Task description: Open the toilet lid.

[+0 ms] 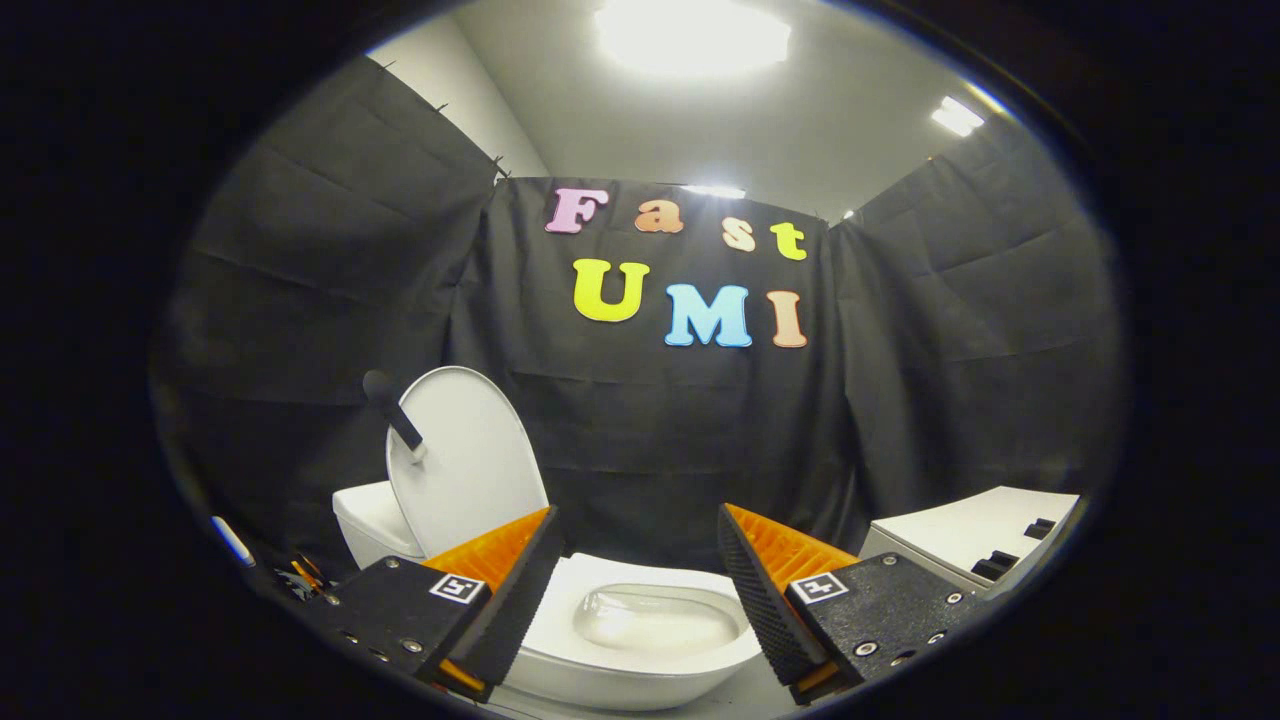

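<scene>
A white toilet (640, 672) stands just ahead of my fingers, its bowl showing between them. Its white lid (470, 465) stands upright, leaning back against the tank (372, 520) behind my left finger. A dark handle knob (395, 415) sticks out from the lid's upper left edge. My gripper (637, 565) is open, with a wide gap between the two fingers and nothing held. The fingers hover above the bowl's rim, apart from the lid.
Black cloth walls close in the booth behind and on both sides. A white cabinet-like unit (975, 540) with dark slots stands to the right of the right finger. Small tools (300, 578) lie on the floor to the left of the toilet.
</scene>
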Motion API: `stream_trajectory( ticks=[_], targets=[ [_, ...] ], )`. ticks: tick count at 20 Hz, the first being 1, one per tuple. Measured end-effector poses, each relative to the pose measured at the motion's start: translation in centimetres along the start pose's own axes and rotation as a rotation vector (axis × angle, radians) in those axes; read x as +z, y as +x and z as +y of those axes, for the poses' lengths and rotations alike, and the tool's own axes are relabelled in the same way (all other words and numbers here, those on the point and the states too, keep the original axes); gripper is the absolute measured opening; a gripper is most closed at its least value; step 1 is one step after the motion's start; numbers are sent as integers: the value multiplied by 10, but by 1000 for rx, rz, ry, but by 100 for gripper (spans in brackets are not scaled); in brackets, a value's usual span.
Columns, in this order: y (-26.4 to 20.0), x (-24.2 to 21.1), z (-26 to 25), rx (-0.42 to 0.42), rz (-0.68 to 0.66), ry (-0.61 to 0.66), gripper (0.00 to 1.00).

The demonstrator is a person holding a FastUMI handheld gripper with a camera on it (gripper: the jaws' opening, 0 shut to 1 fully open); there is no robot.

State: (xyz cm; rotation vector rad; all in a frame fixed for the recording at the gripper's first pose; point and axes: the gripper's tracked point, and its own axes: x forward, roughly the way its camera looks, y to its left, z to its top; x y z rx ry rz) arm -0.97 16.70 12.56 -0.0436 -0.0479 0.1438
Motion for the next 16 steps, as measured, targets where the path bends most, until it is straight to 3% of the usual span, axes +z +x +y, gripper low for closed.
stream_trajectory(
  ticks=[16],
  targets=[
    [-1, -12, 20, 44, 39, 15, 95]
  ],
)
